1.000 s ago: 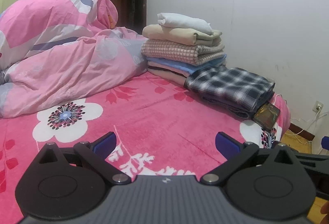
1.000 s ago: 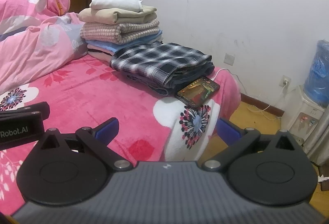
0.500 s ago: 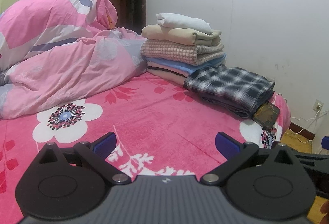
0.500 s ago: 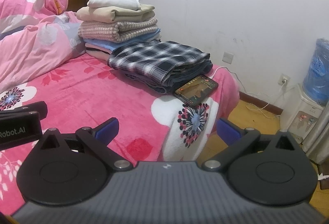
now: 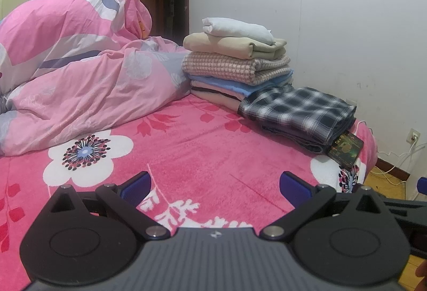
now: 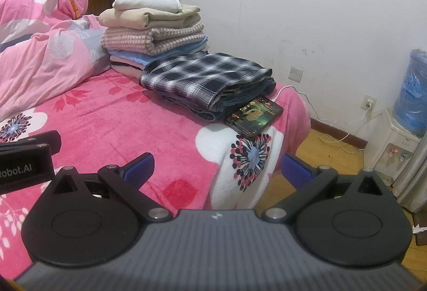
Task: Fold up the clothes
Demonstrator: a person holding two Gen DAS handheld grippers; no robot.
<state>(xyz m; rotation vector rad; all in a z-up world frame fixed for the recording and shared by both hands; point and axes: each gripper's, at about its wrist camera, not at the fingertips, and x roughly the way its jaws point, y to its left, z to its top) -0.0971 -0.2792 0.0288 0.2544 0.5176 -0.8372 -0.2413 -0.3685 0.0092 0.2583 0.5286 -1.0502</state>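
A stack of folded clothes (image 5: 237, 66) (image 6: 152, 32) stands at the far side of the bed, white piece on top. A folded dark plaid garment (image 5: 299, 112) (image 6: 208, 80) lies in front of it near the bed's right edge. My left gripper (image 5: 213, 184) is open and empty, low over the pink flowered blanket (image 5: 186, 146). My right gripper (image 6: 217, 170) is open and empty over the bed's corner. The left gripper's body also shows in the right wrist view (image 6: 26, 160).
A lit phone (image 5: 345, 148) (image 6: 254, 114) lies on the blanket against the plaid garment, at the bed's edge. A rumpled pink duvet (image 5: 74, 72) fills the left. A water dispenser (image 6: 400, 114) and cables stand by the wall on the wooden floor.
The right wrist view has shifted slightly, so the clothes and phone sit a little further left. The left view is nearly unchanged. Both grippers stay open.
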